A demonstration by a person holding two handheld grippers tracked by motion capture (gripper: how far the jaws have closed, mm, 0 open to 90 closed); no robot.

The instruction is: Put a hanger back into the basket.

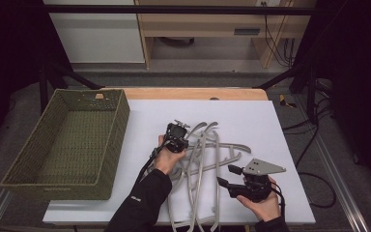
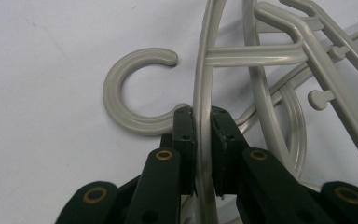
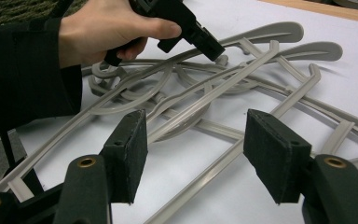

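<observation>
Probably the tangled grey hangers (image 1: 200, 159) on the white table (image 1: 270, 121) will drag up together, since the left gripper (image 2: 202, 116) clamps one hanger's rim while the right gripper (image 3: 196, 149) hovers wide open nearby.

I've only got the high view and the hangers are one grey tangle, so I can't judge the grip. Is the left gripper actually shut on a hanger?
Observer: Yes. In the left gripper view the left gripper pinches one thin hanger bar between its jaws.
Operator: Where on the hanger is that?
Observer: Right beside a hook that lies flat on the white sheet.
Operator: And the right gripper?
Observer: The right gripper is open, its jaws wide apart above the hangers, holding nothing.
</observation>
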